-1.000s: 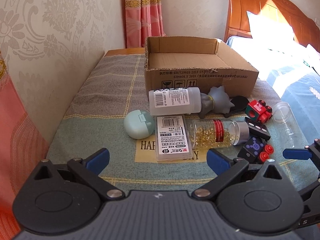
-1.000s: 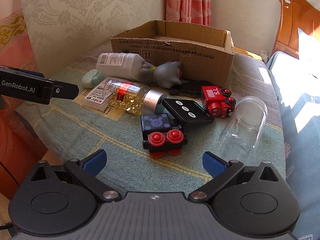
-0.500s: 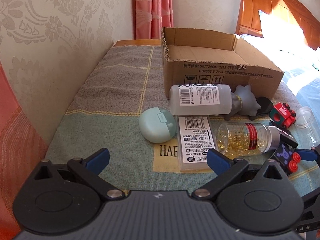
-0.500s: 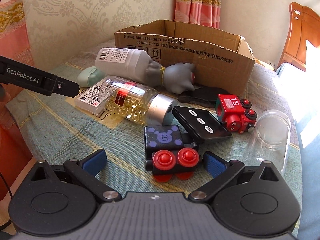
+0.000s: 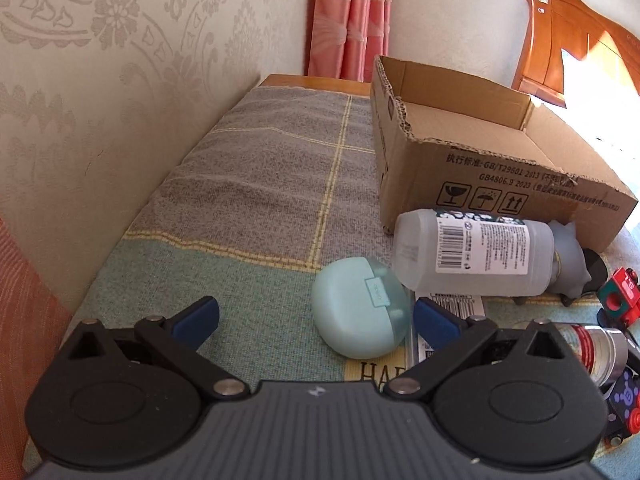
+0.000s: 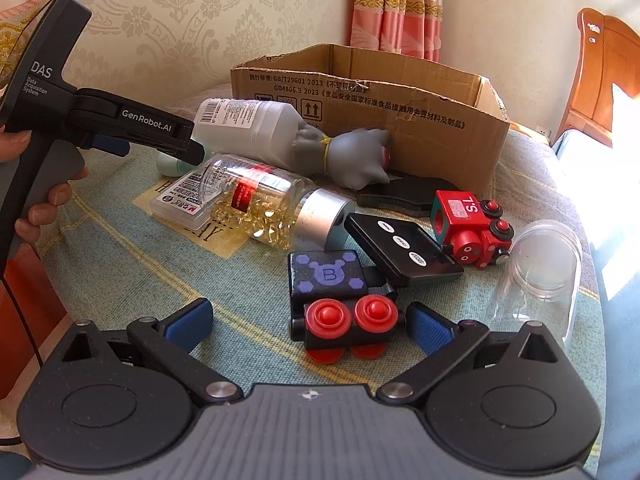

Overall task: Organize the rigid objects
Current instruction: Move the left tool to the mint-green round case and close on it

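Note:
An open cardboard box (image 5: 480,168) stands at the back of the table; it also shows in the right wrist view (image 6: 372,100). My left gripper (image 5: 316,320) is open, with a mint green round case (image 5: 360,308) between its fingers, nearer the right one. My right gripper (image 6: 308,326) is open, with a black toy train with red wheels (image 6: 340,304) between its fingers, close to the right one. A white bottle (image 5: 476,252), a pill jar (image 6: 272,204) and a flat plastic box (image 6: 180,200) lie nearby.
A red toy train (image 6: 472,228), a black remote (image 6: 400,248), a clear plastic jar (image 6: 540,272), a grey rubber toy (image 6: 356,156) and a flat black object (image 6: 400,196) lie on the chequered cloth. A wall runs along the left. A bed is on the right.
Both grippers moved forward. The left one swung left onto the mint case, which now sits between its fingers. The right one closed in on the black toy train.

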`<state>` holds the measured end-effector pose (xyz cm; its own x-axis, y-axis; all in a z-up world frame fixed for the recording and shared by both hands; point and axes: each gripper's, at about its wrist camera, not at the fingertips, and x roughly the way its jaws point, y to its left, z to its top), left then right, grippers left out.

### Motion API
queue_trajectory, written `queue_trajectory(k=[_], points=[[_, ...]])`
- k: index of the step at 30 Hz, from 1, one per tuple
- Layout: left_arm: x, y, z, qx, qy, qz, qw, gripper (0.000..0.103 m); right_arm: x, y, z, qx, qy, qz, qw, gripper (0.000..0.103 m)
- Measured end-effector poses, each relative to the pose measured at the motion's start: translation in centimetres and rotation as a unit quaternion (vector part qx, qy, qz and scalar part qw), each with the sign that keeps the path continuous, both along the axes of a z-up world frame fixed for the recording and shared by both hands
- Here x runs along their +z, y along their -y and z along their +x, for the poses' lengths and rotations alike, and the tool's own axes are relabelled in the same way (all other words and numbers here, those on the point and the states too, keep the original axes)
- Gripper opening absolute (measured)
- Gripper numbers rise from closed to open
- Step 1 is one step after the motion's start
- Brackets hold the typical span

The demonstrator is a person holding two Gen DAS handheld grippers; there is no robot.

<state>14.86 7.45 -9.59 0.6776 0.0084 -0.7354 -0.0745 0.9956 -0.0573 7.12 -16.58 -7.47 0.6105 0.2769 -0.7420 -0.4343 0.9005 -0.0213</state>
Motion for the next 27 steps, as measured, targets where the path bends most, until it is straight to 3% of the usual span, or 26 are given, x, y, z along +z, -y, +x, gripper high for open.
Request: queue_trajectory(k=[4, 8, 21, 27], points=[[-0.1, -0.7, -0.1, 0.003, 0.003, -0.001, 1.0000, 0.103, 0.0, -0.1, 0.0, -0.003, -0.001, -0.001, 1.000, 0.103], [-0.6, -1.4, -0.2, 0.013, -0.009, 0.028, 0.9995, 0.103, 0.0, -0.1, 0.0, -0.003, -0.001, -0.002, 1.000, 0.103], [-1.0, -1.7, -0.6, -0.005, 0.012, 0.031, 0.9994, 0.103, 0.0, 0.0, -0.3, -0.005, 0.006, 0.002, 1.000, 0.103], [-0.8, -0.8, 0.0, -0.045, 0.015, 0.048, 0.9977, 0.103, 0.0, 0.0, -0.4, -0.004, 0.009, 0.004, 1.000, 0.103]])
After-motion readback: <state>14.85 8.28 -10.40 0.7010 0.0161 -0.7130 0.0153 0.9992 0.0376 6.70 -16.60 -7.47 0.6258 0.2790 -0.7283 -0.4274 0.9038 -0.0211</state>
